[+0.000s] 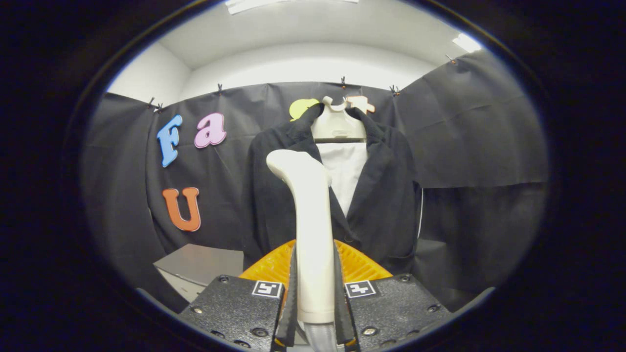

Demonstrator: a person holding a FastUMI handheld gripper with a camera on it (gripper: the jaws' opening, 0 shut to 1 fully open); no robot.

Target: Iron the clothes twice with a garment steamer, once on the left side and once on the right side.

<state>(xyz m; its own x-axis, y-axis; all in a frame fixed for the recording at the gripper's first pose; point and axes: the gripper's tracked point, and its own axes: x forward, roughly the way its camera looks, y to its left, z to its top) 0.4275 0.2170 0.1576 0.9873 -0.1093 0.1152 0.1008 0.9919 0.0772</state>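
A cream garment steamer stands upright between my fingers, its handle pinched by both pads of my gripper, which is shut on it. Its head leans to the left, close in front of the left front panel of a black jacket. The jacket hangs beyond the fingers on a pale hanger against the black cloth wall, open at the front over a white lining or shirt. The steamer's shaft hides part of the jacket's opening.
A grey box or tabletop sits low to the left of the jacket. Black cloth walls close in the booth on both sides and behind the jacket. White wall and ceiling lights show above the cloth.
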